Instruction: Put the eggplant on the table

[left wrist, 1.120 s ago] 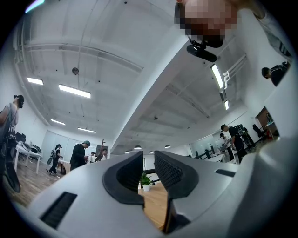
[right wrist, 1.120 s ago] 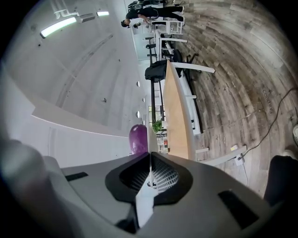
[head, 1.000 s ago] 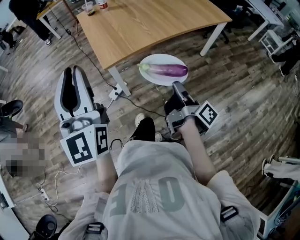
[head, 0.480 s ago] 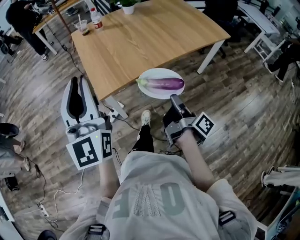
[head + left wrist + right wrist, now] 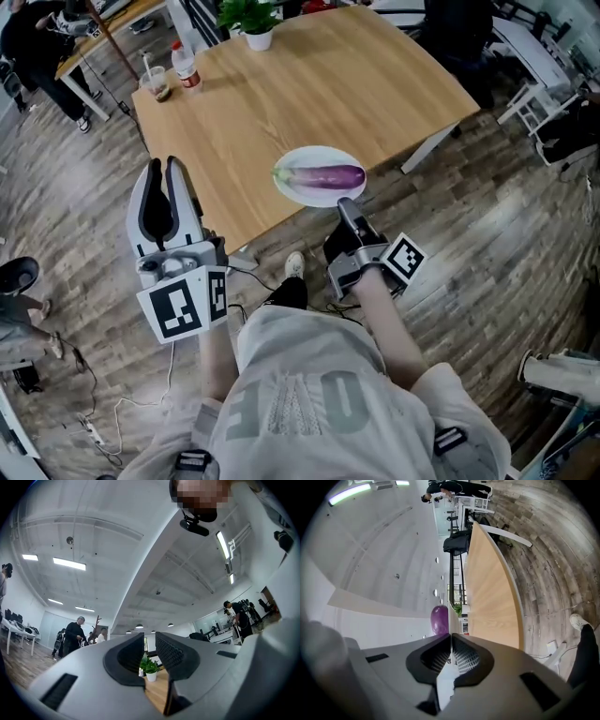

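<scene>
A purple eggplant (image 5: 328, 175) lies on a white plate (image 5: 295, 190), and my right gripper (image 5: 344, 202) is shut on the plate's near rim. The plate hangs level over the near edge of the light wooden table (image 5: 309, 84). In the right gripper view the plate's thin rim (image 5: 451, 620) runs between the closed jaws of the right gripper (image 5: 451, 651), with the eggplant (image 5: 439, 619) beyond. My left gripper (image 5: 165, 165) is held out at the left near the table's corner, jaws a little apart and empty. In the left gripper view, the left gripper (image 5: 150, 641) frames a potted plant (image 5: 149, 666).
A potted plant (image 5: 251, 19), a bottle (image 5: 185, 64) and a cup (image 5: 156, 82) stand at the table's far side. Cables (image 5: 246, 272) trail over the wooden floor by the table leg. White furniture (image 5: 530, 103) stands at the right, and people are at the back left.
Both grippers have moved forward to the table. The plate with the eggplant hung over the floor before and is now over the table's near edge.
</scene>
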### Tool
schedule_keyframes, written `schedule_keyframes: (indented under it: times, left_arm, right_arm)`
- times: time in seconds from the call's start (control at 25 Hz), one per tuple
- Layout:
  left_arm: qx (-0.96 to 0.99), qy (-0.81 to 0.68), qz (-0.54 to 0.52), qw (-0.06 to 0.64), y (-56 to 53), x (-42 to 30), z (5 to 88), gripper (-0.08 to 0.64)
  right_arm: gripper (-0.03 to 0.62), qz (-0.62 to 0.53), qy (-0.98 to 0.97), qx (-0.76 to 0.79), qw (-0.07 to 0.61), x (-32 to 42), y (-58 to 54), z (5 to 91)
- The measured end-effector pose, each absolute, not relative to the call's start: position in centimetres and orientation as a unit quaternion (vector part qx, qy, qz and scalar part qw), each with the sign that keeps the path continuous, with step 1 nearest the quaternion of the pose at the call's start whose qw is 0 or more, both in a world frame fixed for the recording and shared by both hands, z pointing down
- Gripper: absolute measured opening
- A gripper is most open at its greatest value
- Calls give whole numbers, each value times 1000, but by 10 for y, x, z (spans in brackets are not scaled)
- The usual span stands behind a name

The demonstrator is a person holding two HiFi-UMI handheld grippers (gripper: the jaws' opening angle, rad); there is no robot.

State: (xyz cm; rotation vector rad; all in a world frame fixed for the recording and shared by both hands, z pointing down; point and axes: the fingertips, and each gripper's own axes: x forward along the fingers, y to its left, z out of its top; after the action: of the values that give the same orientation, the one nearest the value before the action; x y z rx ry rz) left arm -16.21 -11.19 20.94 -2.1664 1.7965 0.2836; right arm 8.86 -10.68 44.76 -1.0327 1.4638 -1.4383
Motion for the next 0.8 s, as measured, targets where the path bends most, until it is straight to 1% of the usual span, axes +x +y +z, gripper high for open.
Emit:
schedule_keyframes:
  times: [0.24,0.44,0.6,0.8]
  left_arm:
    - [-756,625,108,162,-192,-159,196,81]
    - [-757,625,101,160,-236,-154,196,81]
    - [-758,631,88,142,-258,-151,206,81]
    - [-751,640,85,138,-279,-141,205,81]
  right_arm:
    - [25,-562,595,-407,406,92,-191,437]
    - [25,-571,592,-411,394,93,-244,449]
    - [25,-594,577,-415,378,90,-262,467]
    - [25,-606,584,-413,348,91,-283,487]
